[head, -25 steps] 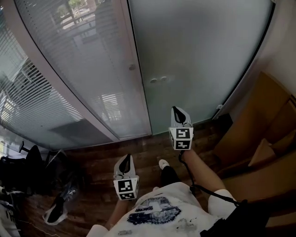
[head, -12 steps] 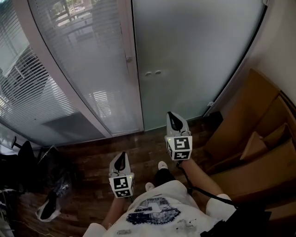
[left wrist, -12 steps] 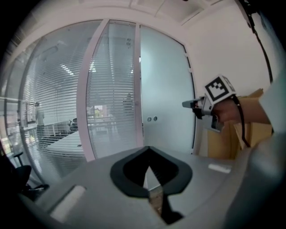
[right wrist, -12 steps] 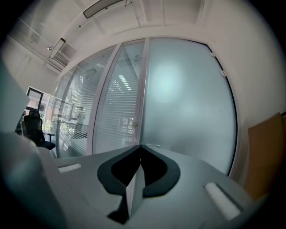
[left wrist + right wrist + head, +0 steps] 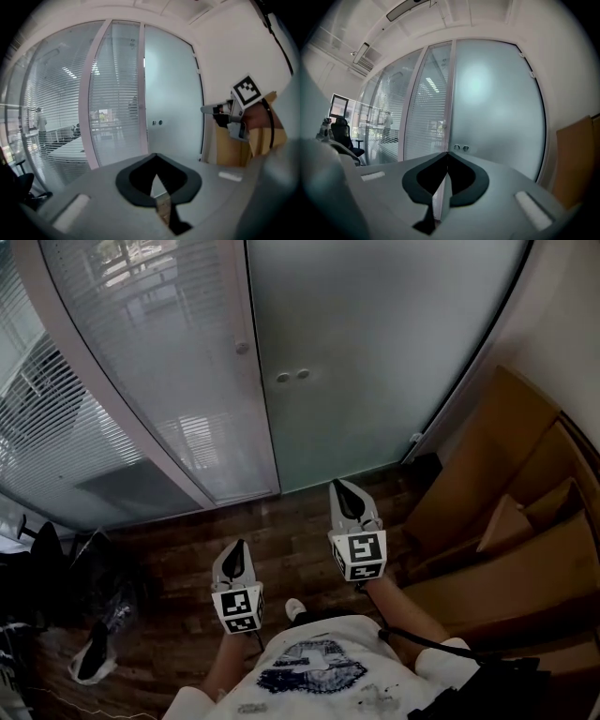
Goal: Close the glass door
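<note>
The frosted glass door (image 5: 375,352) stands flush against its frame, with two small round fittings (image 5: 291,376) near its left edge. My right gripper (image 5: 343,491) is shut and empty. It hovers over the wooden floor, pointing at the door from a distance. My left gripper (image 5: 235,551) is lower and further left, also shut with nothing in it. In the right gripper view the door (image 5: 497,108) fills the middle beyond the shut jaws of the right gripper (image 5: 447,154). In the left gripper view the right gripper (image 5: 204,109) shows at the right, beyond the shut left gripper (image 5: 156,157).
A glass partition with blinds (image 5: 159,362) adjoins the door on the left. Brown cardboard boxes (image 5: 506,493) are stacked at the right. Dark bags and a chair (image 5: 56,587) crowd the left floor, with a white bag (image 5: 94,662) beside them.
Both grippers have drawn back from the door, the right one further. The door and its round fittings sit higher and more to the left in the head view. Both stay shut.
</note>
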Demonstrator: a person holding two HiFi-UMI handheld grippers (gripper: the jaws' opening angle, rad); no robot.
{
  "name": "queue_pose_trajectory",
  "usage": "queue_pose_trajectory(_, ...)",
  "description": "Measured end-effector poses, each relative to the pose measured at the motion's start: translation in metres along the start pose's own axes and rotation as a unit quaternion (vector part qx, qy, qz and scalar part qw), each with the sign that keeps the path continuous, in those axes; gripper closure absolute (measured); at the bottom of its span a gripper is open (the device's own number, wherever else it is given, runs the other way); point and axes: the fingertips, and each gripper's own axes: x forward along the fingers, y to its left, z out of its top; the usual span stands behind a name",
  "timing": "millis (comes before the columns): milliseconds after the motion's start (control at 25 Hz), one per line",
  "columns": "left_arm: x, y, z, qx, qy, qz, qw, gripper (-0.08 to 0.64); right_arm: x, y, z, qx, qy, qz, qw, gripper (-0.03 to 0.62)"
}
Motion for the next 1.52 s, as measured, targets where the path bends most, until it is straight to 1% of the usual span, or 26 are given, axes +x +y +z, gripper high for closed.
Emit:
queue_pose_trajectory(240,0.003,-0.048,-0.003,0.007,0.020,-0.019,0.9996,0.558,-0.040,-0.030,-0.028,0.010,0.032,-0.004,0.999,0.584)
queue_pose_trajectory(360,0.003,-0.074,-0.002,0.021,0.021,-0.028,0.9992,0.558,-0.063,-0.043,-0.036,0.005,0.042,-0.003,0.999,0.584)
queue_pose_trajectory(480,-0.006,-0.102,0.003,0.022,0.022,-0.032,0.9990,0.558,-0.089,-0.051,-0.045,0.009,0.047,0.013,0.999,0.584)
queue_pose_trajectory(600,-0.015,-0.123,-0.003,0.039,0.014,-0.027,0.9988,0.558,-0.113,-0.058,-0.048,0.018,0.046,0.028,0.998,0.584)
queue_pose_trajectory(680,-0.021,-0.134,-0.005,0.041,0.011,-0.023,0.9988,0.558,-0.126,-0.062,-0.048,0.019,0.045,0.038,0.998,0.584)
queue_pose_trajectory(800,-0.036,-0.146,-0.006,0.039,0.015,-0.011,0.9991,0.558,-0.145,-0.070,-0.052,0.018,0.040,0.047,0.998,0.584)
queue_pose_trajectory(960,-0.053,-0.160,-0.003,0.045,0.012,0.006,0.9989,0.558,-0.168,-0.083,-0.057,0.033,0.036,0.057,0.997,0.584)
queue_pose_trajectory(1080,-0.065,-0.172,-0.001,0.042,0.019,0.015,0.9988,0.558,-0.184,-0.093,-0.059,0.039,0.031,0.060,0.997,0.586)
queue_pose_trajectory(1280,-0.072,-0.190,0.010,0.051,-0.001,0.013,0.9986,0.558,-0.198,-0.101,-0.061,0.031,0.027,0.061,0.997,0.586)
queue_pose_trajectory(1480,-0.080,-0.190,0.012,0.056,0.006,0.017,0.9983,0.558,-0.202,-0.094,-0.072,0.063,0.041,0.084,0.994,0.584)
queue_pose_trajectory(1520,-0.082,-0.188,0.012,0.055,0.008,0.017,0.9983,0.558,-0.202,-0.090,-0.072,0.063,0.041,0.087,0.993,0.584)
